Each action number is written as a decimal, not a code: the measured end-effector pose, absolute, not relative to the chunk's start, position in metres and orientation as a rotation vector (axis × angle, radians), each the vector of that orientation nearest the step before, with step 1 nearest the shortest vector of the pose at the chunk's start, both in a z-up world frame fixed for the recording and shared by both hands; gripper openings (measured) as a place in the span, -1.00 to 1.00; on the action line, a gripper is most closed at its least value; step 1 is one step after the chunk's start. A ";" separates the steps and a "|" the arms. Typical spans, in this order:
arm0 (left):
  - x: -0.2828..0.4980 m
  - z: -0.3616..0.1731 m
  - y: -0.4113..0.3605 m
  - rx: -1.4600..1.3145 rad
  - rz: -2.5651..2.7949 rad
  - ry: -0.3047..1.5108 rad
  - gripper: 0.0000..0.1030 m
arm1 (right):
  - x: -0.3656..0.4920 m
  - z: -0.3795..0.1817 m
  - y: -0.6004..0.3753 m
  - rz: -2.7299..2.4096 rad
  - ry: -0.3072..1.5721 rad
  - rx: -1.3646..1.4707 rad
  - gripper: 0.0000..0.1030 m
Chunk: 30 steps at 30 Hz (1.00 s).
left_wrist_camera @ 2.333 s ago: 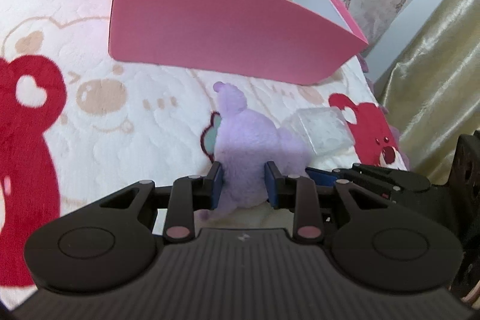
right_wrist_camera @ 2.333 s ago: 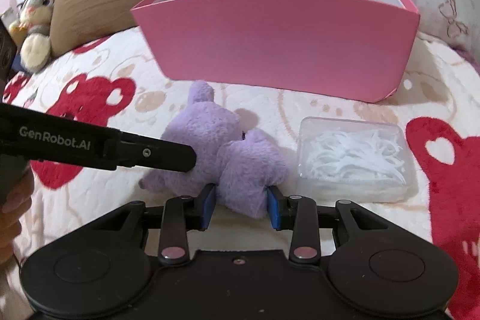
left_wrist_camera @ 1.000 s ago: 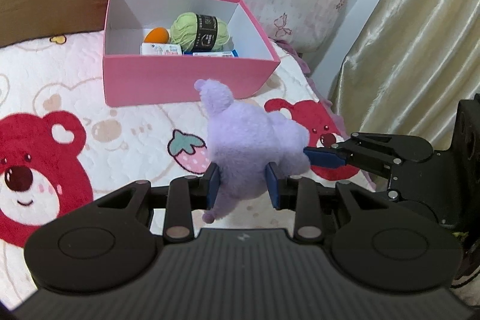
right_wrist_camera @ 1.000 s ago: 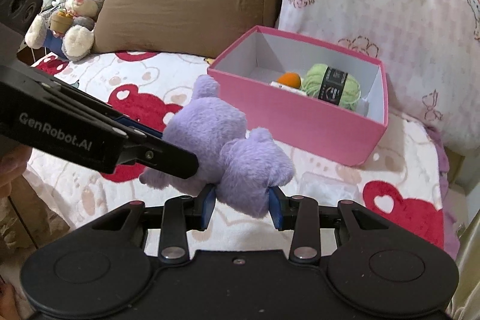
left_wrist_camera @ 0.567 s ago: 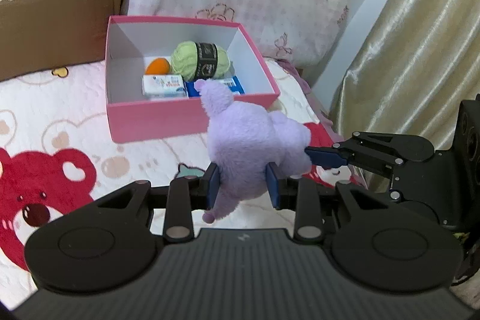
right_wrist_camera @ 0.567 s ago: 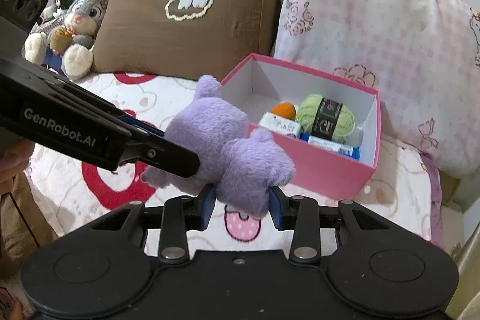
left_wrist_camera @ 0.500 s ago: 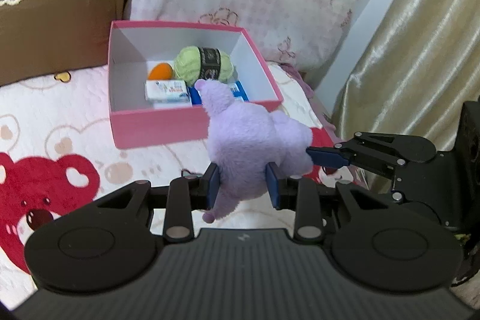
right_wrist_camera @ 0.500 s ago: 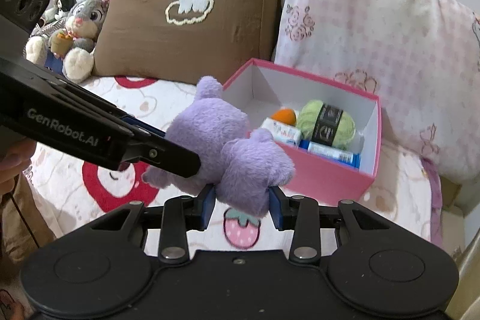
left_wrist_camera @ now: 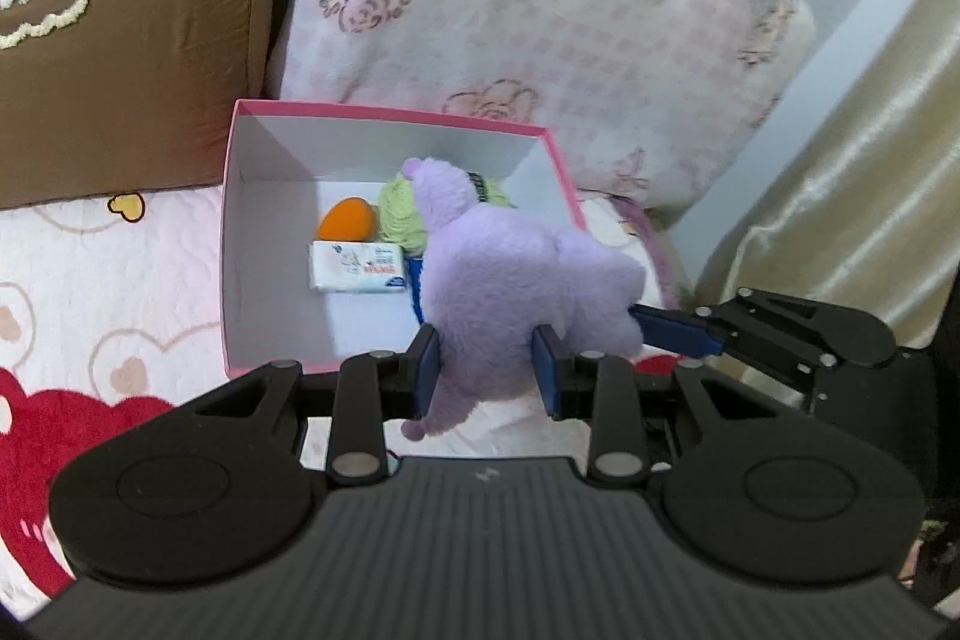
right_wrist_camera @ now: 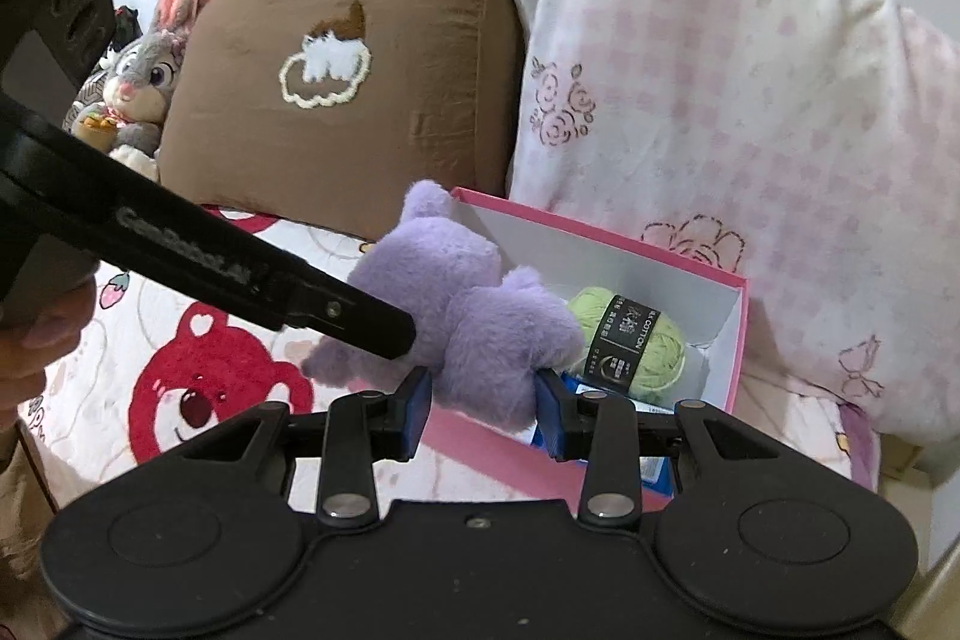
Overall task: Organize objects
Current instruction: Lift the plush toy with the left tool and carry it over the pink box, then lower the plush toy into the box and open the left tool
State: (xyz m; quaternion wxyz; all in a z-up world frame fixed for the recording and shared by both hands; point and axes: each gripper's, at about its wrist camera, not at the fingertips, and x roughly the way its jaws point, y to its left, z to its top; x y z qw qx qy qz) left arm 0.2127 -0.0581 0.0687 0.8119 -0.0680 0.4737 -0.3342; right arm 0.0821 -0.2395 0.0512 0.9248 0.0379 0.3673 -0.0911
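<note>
Nearest, the left claw (left_wrist_camera: pixel 486 376) is clenched on the purple plush toy (left_wrist_camera: pixel 510 304), its blue pads sunk into the soft pile. The right claw (right_wrist_camera: pixel 480 400) grasps the same toy (right_wrist_camera: pixel 474 322) from the other side. Two grips probably suit a limp, bulky body that would sag or swing from one pinch. In the left wrist view the right claw's blue finger meets the plush at 3 o'clock; in the right wrist view the left claw's black arm comes in from 9 o'clock.

The toy hangs in the air at the near rim of the pink cardboard box (left_wrist_camera: pixel 231 232), likely so it can be lowered in. Inside, on the box's smooth white floor, lie an orange egg-shaped thing (left_wrist_camera: pixel 347 219), a white rectangular packet (left_wrist_camera: pixel 357 275) and a green yarn ball (right_wrist_camera: pixel 630 343) with a black paper band. The free floor sits toward 9 o'clock.

Beyond, at 12 o'clock, a brown pillow (right_wrist_camera: pixel 354 88) and a pink checked pillow (right_wrist_camera: pixel 720 118) lean over the fleecy bear-print bedspread (left_wrist_camera: pixel 108 280).
</note>
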 end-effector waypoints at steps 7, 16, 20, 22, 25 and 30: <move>0.255 0.026 -0.081 -0.146 -0.647 1.093 -0.40 | 0.125 0.014 -0.282 -0.163 0.807 0.171 -0.20; 0.291 -0.026 -0.095 -0.119 -0.595 1.144 -0.40 | 0.164 -0.041 -0.312 -0.151 0.873 0.260 -0.29; 0.300 -0.044 -0.099 -0.118 -0.581 1.170 -0.40 | 0.173 -0.060 -0.318 -0.156 0.897 0.294 -0.31; 0.302 -0.051 -0.099 -0.120 -0.571 1.173 -0.40 | 0.177 -0.067 -0.319 -0.158 0.902 0.303 -0.31; 0.304 -0.059 -0.101 -0.096 -0.562 1.172 -0.40 | 0.184 -0.077 -0.319 -0.160 0.916 0.304 -0.31; 0.306 -0.061 -0.099 -0.076 -0.554 1.172 -0.40 | 0.189 -0.086 -0.319 -0.152 0.919 0.321 -0.32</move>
